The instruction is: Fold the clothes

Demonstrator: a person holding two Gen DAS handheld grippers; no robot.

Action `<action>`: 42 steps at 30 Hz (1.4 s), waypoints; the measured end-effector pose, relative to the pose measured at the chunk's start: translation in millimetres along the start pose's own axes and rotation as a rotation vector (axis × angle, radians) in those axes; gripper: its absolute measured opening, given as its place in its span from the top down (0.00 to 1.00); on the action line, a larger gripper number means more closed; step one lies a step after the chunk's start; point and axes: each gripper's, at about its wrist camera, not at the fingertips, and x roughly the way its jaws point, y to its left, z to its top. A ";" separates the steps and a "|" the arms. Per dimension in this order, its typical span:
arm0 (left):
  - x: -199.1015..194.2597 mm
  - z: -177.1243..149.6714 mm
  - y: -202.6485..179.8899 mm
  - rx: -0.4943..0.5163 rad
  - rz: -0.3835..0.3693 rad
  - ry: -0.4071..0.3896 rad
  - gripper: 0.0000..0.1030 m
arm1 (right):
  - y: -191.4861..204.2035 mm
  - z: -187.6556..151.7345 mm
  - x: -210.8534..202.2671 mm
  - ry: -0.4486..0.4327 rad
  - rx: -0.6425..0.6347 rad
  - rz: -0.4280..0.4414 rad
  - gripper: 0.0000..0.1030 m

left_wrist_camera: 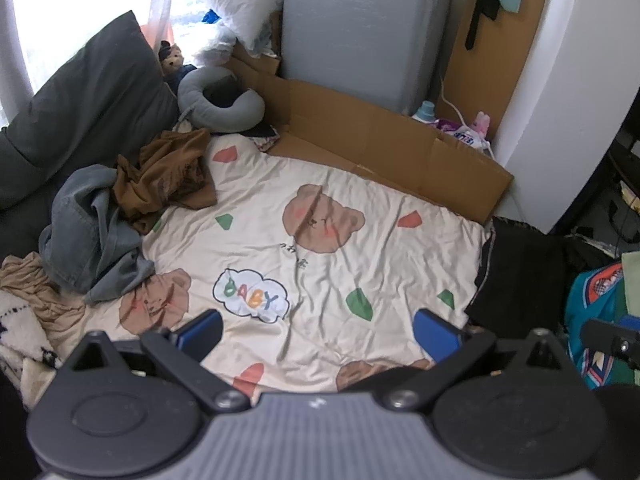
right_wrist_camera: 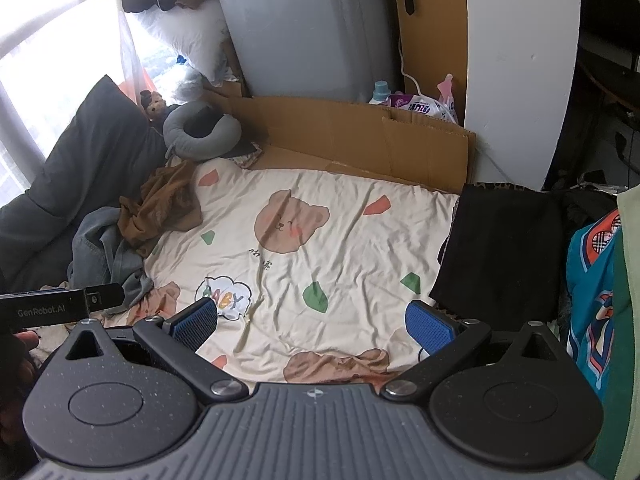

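A cream sheet with bear prints [left_wrist_camera: 320, 208] [right_wrist_camera: 328, 232] covers the bed. At its left edge lies a heap of unfolded clothes: a brown garment [left_wrist_camera: 168, 176] [right_wrist_camera: 164, 204], a grey-blue denim piece [left_wrist_camera: 92, 232] [right_wrist_camera: 104, 252] and a tan cloth [left_wrist_camera: 36, 284]. A folded black garment [left_wrist_camera: 520, 276] [right_wrist_camera: 504, 248] rests at the right edge. My left gripper [left_wrist_camera: 318, 332] hovers open above the sheet's near part, holding nothing. My right gripper [right_wrist_camera: 312, 320] is likewise open and empty over the sheet. The left device's body [right_wrist_camera: 60, 304] shows at the right wrist view's left side.
Flattened cardboard [left_wrist_camera: 384, 140] [right_wrist_camera: 360, 136] lines the far side, with a grey appliance [left_wrist_camera: 360, 28] behind it. A dark pillow [left_wrist_camera: 88, 92] and grey neck pillow [left_wrist_camera: 220, 100] sit at far left. Teal fabric [left_wrist_camera: 596, 320] [right_wrist_camera: 592, 300] piles at the right. A white fleece [left_wrist_camera: 20, 332] lies at near left.
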 end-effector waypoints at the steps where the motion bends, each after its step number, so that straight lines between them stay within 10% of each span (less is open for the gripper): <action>1: -0.4 -1.0 0.3 0.000 0.001 0.000 0.01 | -0.7 0.4 0.0 0.000 0.001 0.001 0.00; 42: -26.4 34.6 3.5 0.064 -0.041 -0.030 0.01 | 9.9 23.5 -11.1 -0.014 -0.007 -0.045 0.00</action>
